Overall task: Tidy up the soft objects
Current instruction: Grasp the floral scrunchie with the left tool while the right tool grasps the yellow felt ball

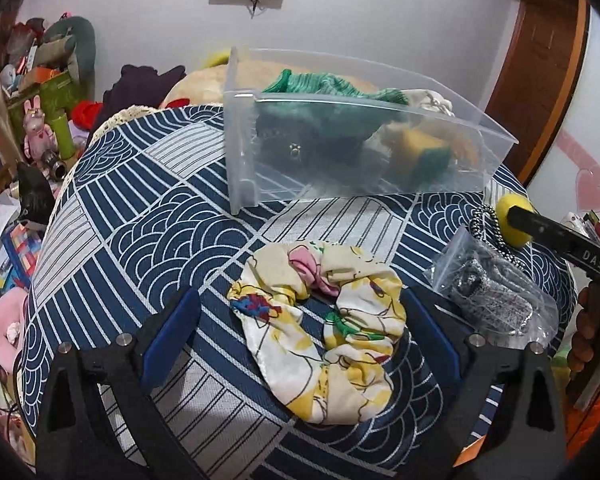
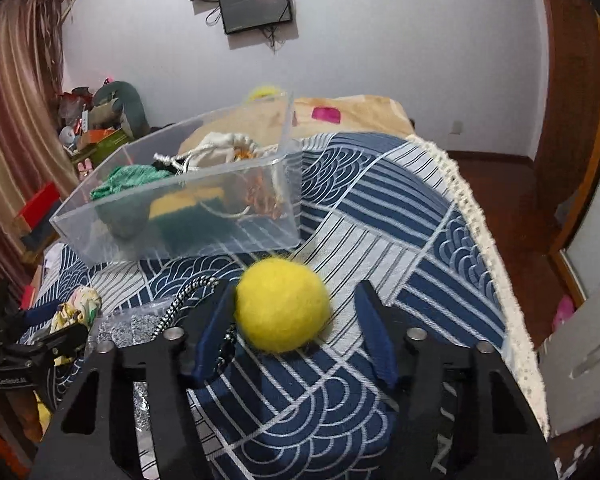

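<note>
**Both claws apart, scrunchie and ball on the cloth**

Biggest first: I see the blue wave-pattern cloth [image 1: 148,216] covering the table. Clear bin [image 1: 340,148] sits at the far side w/ green knit [image 1: 320,84], sponge [image 2: 188,204] and a white pouch [image 2: 220,144] inside. My L gripper [image 1: 300,328] has jaws wide apart, floral scrunchie [image 1: 320,328] lying btwn them, not pinched. Plastic bag [image 1: 496,296] just right of it. R gripper [image 2: 296,320] jaws apart too, yellow felt ball [image 2: 282,304] btwn them against the left finger; can't tell if it's lifted.
</note>
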Demonstrator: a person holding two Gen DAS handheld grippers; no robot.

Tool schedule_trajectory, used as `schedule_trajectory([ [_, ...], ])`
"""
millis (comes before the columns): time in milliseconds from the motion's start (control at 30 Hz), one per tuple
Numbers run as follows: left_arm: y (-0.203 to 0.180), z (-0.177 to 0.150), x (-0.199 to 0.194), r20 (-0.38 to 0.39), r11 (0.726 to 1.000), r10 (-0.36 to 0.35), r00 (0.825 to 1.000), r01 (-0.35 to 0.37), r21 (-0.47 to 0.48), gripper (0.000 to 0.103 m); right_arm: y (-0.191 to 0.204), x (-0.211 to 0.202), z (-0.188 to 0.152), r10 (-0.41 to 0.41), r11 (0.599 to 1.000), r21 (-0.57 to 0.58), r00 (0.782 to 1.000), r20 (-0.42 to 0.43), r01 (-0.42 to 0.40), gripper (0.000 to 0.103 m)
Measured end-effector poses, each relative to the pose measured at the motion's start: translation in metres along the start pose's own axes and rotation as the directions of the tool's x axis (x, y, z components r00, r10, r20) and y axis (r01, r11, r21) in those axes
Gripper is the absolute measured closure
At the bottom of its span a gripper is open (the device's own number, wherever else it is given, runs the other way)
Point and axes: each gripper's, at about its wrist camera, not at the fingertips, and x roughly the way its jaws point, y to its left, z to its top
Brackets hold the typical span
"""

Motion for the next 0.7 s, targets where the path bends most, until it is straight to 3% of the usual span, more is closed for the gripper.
schedule_trajectory([
  [67, -0.003, 0.000, -0.001, -0.003, 1.000, -0.009, 1.000, 0.009, 0.023, 0.021, 0.003, 0.003, -0.002, 0.025, 1.000, -0.017, 1.000, -0.016, -0.025, 0.062],
  [133, -0.007, -0.002, -0.003, 0.004, 0.999, -0.013, 1.000, 0.013, 0.048, 0.031, 0.009, 0.002, -0.004, 0.021, 0.999, -0.049, 1.000, -0.019, -0.022, 0.062],
  [200, -0.010, -0.003, -0.005, 0.006, 0.997, -0.022, 1.000, 0.021, 0.069, 0.051, 0.013, -0.001, -0.005, 0.005, 0.998, -0.069, 1.000, -0.010, -0.006, 0.063],
  [300, -0.010, -0.003, -0.008, 0.012, 0.997, -0.023, 1.000, 0.022, 0.081, 0.069, 0.010, -0.004, -0.005, 0.003, 0.998, -0.060, 1.000, -0.002, -0.003, 0.064],
  [400, -0.007, 0.000, -0.014, 0.022, 0.996, -0.040, 0.999, 0.038, 0.075, 0.078, 0.007, -0.011, -0.003, 0.008, 0.999, -0.040, 1.000, 0.014, -0.007, 0.064],
  [700, -0.005, 0.021, -0.047, 0.135, 0.997, -0.029, 0.990, 0.019, 0.071, 0.080, 0.015, -0.036, 0.008, 0.022, 0.999, -0.048, 0.996, 0.091, -0.018, 0.064],
])
